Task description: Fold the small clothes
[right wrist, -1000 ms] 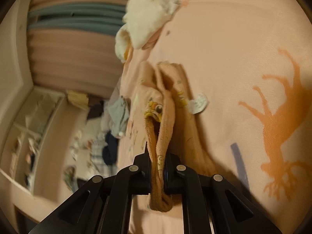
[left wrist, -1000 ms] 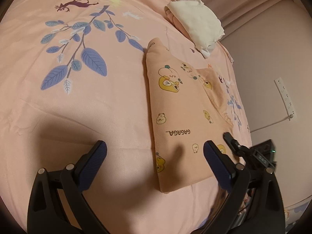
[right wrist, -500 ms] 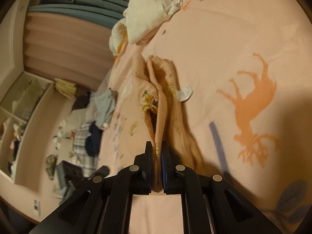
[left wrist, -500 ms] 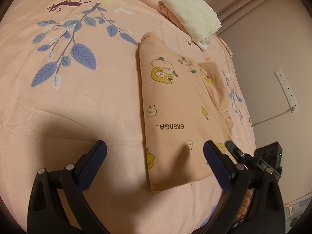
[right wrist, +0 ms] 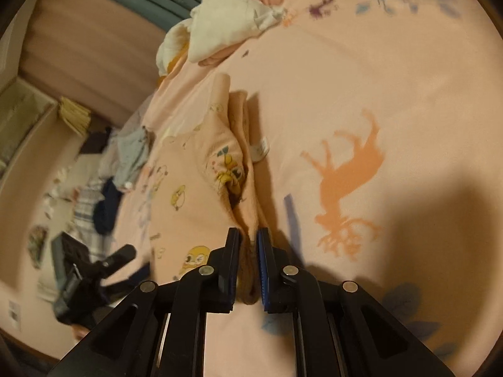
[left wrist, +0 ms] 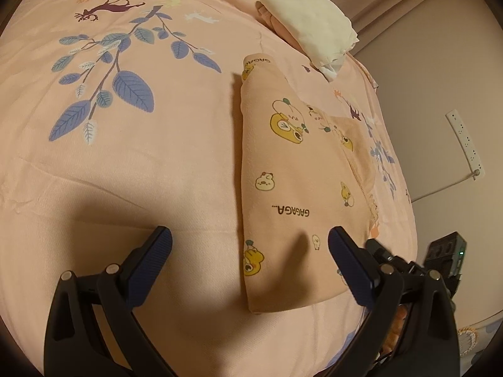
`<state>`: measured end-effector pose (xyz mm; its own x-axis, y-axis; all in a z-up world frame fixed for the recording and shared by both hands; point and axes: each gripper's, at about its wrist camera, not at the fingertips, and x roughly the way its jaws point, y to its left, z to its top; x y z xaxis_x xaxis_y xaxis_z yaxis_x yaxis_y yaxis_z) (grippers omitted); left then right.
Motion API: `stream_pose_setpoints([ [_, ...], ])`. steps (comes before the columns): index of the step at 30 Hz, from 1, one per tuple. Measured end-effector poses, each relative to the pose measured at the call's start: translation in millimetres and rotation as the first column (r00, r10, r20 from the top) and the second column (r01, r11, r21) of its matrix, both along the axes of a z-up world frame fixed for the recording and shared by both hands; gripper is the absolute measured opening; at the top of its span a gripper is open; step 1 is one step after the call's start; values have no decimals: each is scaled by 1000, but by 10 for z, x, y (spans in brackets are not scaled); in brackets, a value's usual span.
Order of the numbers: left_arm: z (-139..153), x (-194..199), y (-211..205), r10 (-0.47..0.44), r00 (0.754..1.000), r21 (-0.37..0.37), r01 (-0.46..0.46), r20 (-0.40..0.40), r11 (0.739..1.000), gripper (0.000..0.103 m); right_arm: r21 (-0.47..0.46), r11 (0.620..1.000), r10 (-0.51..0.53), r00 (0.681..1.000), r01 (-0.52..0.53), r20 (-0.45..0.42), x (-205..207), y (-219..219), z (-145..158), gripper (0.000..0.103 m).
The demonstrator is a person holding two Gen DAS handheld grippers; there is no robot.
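Lying on the bed (left wrist: 132, 188): peach printed garment (left wrist: 292, 188), folded, soft, light (limp; take by hemmed edge). Right hand-held gripper (right wrist: 248, 235) jaws just eased, cloth still pinched between. Left hand-held gripper (left wrist: 250, 245) spread apart, empty.

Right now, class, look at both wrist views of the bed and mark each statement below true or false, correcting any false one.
1. The left gripper is open and holds nothing. True.
2. The right gripper has a bunched edge of the peach printed garment between its jaws. True; the jaws have just been opening slightly.
3. The garment carries a striped pattern. False: it shows cartoon animals and the word GAGAGA.
4. The cream clothes pile lies on top of the peach garment. False: it sits apart, further up the bedsheet.
5. A power strip is on the wall. True.
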<state>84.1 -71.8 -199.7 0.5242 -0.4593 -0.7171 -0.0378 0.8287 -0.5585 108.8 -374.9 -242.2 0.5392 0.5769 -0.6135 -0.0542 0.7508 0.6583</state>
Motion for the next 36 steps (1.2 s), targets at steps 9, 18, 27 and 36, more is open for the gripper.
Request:
stream_pose_setpoints([
  [9, -15, 42, 18, 24, 999, 13, -24, 33, 1000, 100, -85, 996, 22, 978, -5, 205, 320, 110, 591, 15],
  [18, -34, 70, -16, 1, 999, 56, -4, 46, 998, 100, -72, 995, 82, 993, -76, 83, 738, 420, 237, 34],
  [27, -41, 94, -54, 9, 999, 28, -11, 52, 1000, 102, 114, 991, -70, 997, 66, 30, 604, -79, 218, 89],
  [36, -106, 318, -79, -46, 999, -176, 49, 25, 983, 102, 82, 997, -1, 1000, 1, -2, 563, -132, 152, 89],
])
